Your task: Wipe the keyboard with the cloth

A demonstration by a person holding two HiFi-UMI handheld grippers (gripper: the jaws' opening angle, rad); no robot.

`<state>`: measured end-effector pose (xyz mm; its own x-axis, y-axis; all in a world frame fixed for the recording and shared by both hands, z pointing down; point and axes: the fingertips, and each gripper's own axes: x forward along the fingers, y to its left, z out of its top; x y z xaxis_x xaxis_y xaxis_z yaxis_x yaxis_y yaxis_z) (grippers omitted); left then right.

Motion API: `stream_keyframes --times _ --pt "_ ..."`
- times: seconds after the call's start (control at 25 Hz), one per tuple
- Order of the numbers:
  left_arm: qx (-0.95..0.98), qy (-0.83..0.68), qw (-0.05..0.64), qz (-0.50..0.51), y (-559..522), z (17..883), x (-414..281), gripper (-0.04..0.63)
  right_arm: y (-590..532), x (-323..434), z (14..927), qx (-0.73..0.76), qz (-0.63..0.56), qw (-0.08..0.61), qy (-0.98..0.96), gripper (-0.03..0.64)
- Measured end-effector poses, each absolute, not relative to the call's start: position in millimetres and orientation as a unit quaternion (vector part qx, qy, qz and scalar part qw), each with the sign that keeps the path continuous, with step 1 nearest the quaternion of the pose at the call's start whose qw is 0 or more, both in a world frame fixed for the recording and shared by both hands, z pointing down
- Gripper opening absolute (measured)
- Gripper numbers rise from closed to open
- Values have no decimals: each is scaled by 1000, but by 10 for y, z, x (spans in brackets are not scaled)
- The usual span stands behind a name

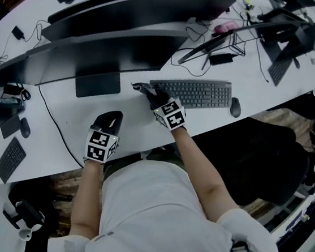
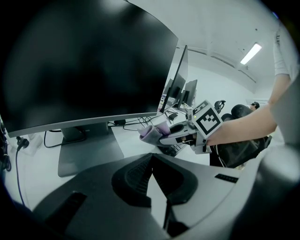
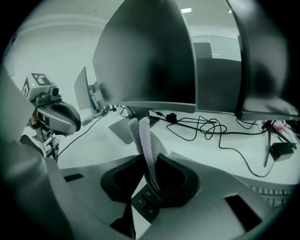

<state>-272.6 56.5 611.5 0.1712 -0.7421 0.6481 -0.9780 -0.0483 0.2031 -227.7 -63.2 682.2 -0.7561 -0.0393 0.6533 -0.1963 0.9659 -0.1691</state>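
A grey keyboard lies on the white desk in front of the monitors. My right gripper is shut on a folded grey and lilac cloth and sits at the keyboard's left end. In the right gripper view the cloth stands up between the jaws, with a few keys showing below them. My left gripper rests lower on the desk, left of the keyboard, shut with nothing in it. The left gripper view shows the right gripper with the cloth ahead of it.
Curved dark monitors line the back of the desk, one on a flat stand. A mouse lies right of the keyboard, and cables run behind it. A second keyboard and mouse are far left. A black chair stands on the right.
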Motion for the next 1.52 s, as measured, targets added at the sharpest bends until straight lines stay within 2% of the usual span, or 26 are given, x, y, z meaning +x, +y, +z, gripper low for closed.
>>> stream_keyframes --times 0.44,1.52 --pt "693 -621 318 180 466 6123 -2474 3 -614 -2003 6804 35 76 355 -931 97" --pt "717 -585 315 211 -39 6180 -1778 3 -1637 -794 6788 131 73 353 -924 97"
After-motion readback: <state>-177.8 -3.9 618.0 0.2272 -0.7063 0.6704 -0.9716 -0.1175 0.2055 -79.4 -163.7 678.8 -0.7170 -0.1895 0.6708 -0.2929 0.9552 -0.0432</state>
